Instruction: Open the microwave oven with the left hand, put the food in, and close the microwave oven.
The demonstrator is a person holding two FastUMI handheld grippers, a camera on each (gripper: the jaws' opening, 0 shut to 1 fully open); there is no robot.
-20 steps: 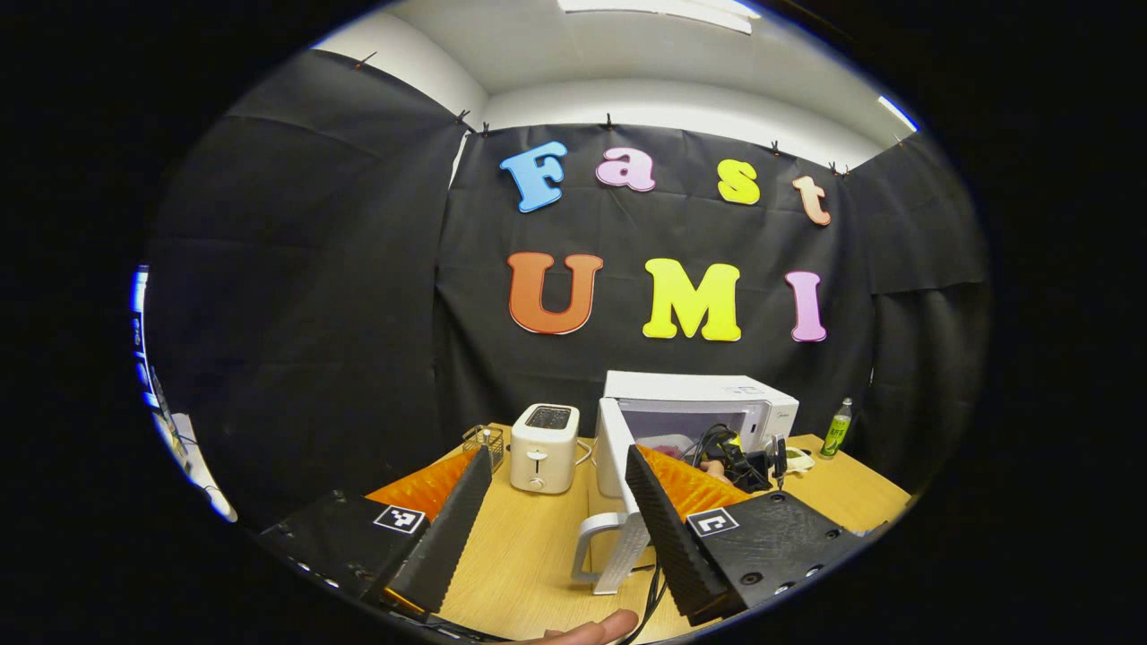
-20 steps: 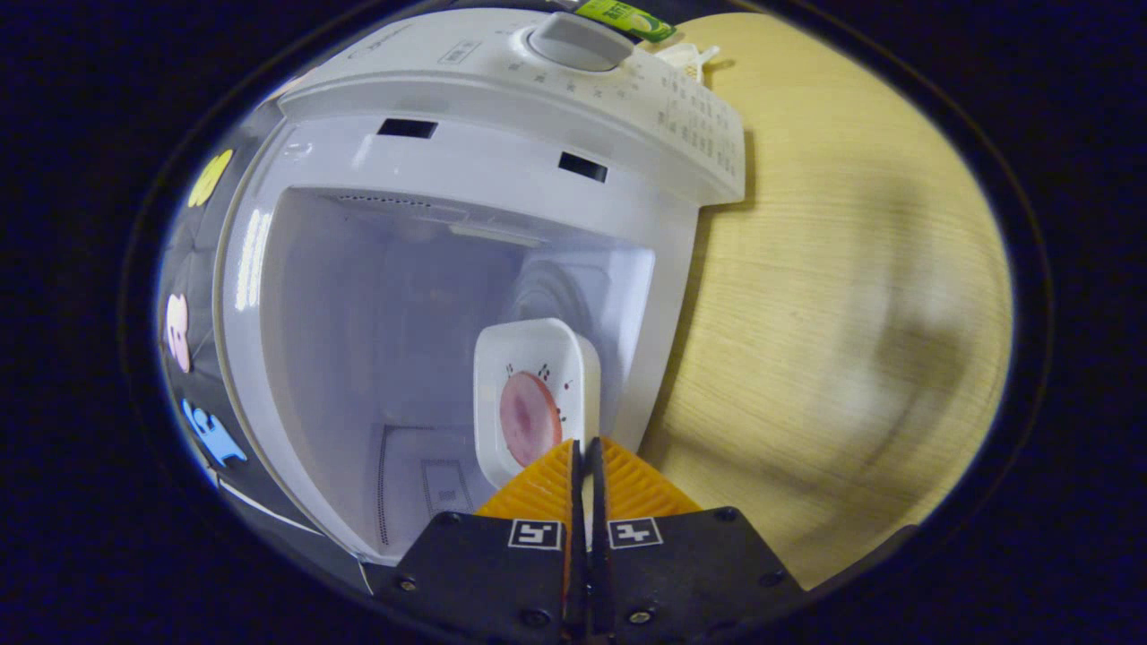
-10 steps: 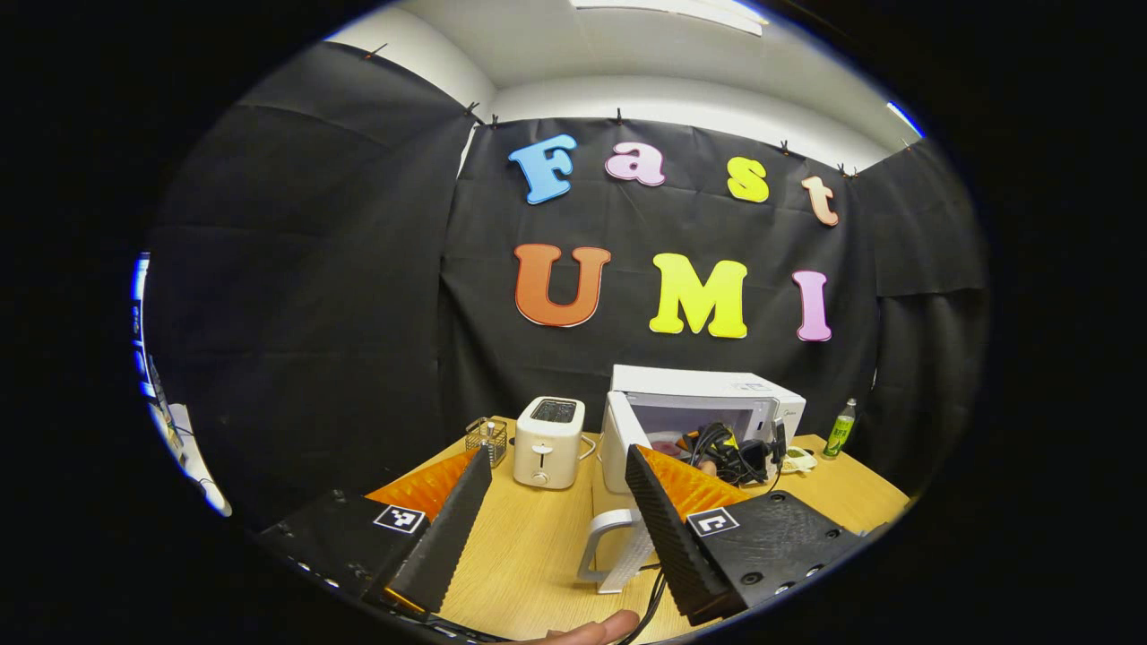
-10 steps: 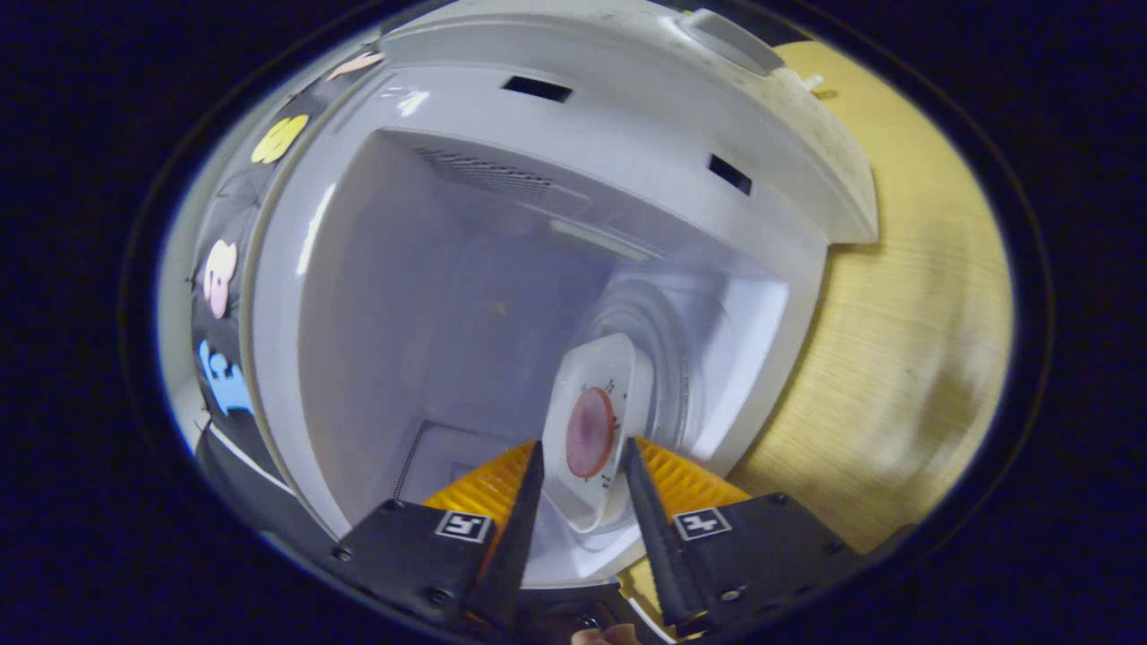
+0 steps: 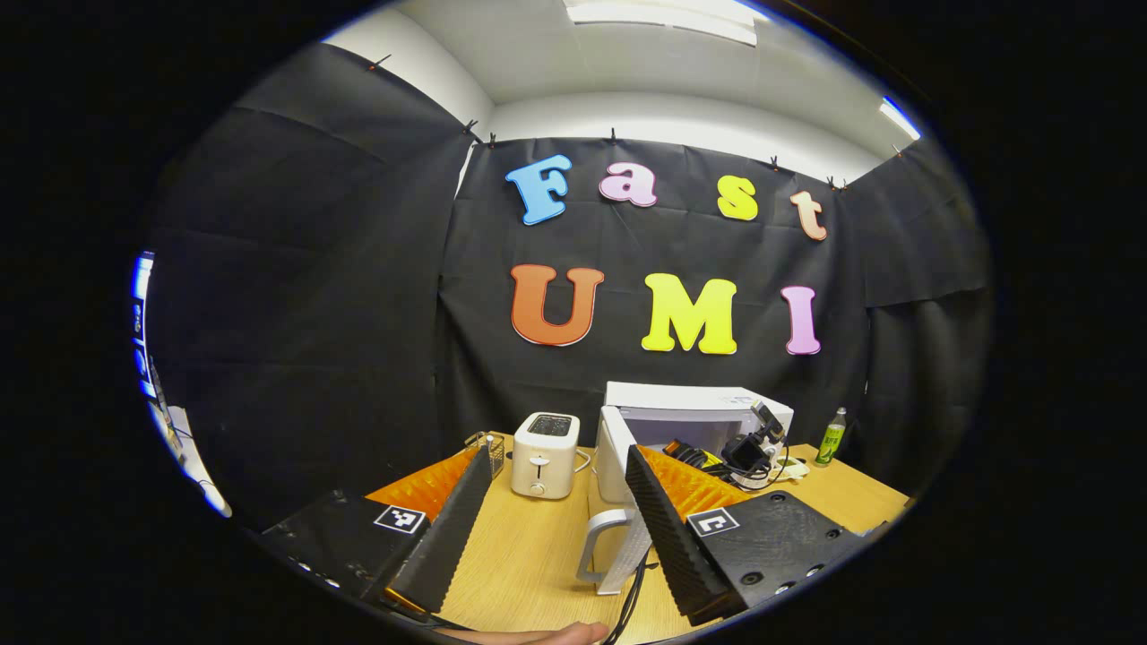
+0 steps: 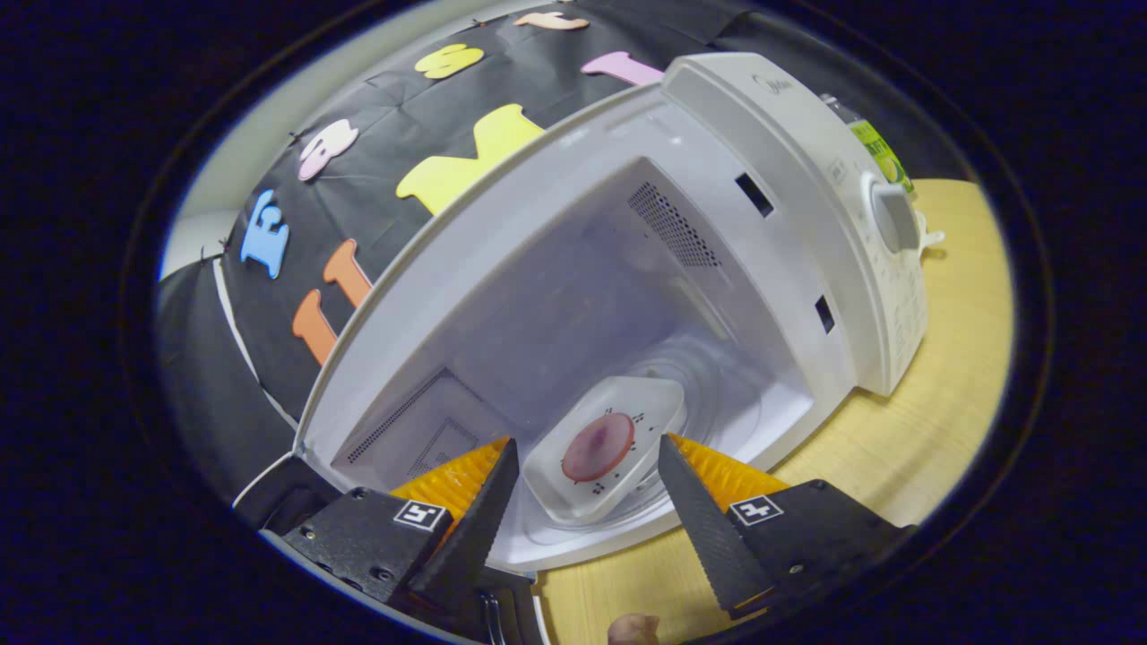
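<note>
The white microwave (image 5: 699, 408) stands at the back of the wooden table with its door (image 5: 616, 448) swung open toward me, handle (image 5: 593, 548) low in front. My left gripper (image 5: 558, 452) hangs open above the table, well short of the door. In the right gripper view the microwave cavity (image 6: 573, 322) is open. A white square dish (image 6: 547, 479) carrying a round pink slice of food (image 6: 598, 445) rests on the glass turntable inside. My right gripper (image 6: 587, 443) is open, with a finger on either side of the dish and nothing gripped. The right gripper (image 5: 751, 448) also shows at the oven's mouth.
A white toaster (image 5: 544, 452) and a small wire basket (image 5: 487, 443) stand left of the microwave. A green bottle (image 5: 833, 436) is at its right. The wooden table (image 5: 529, 564) stretches toward me; a cable (image 5: 627, 600) runs beside the door handle.
My right gripper went from shut on the dish's rim to open, leaving the dish on the turntable, then drew back and rolled. The left gripper hardly moved.
</note>
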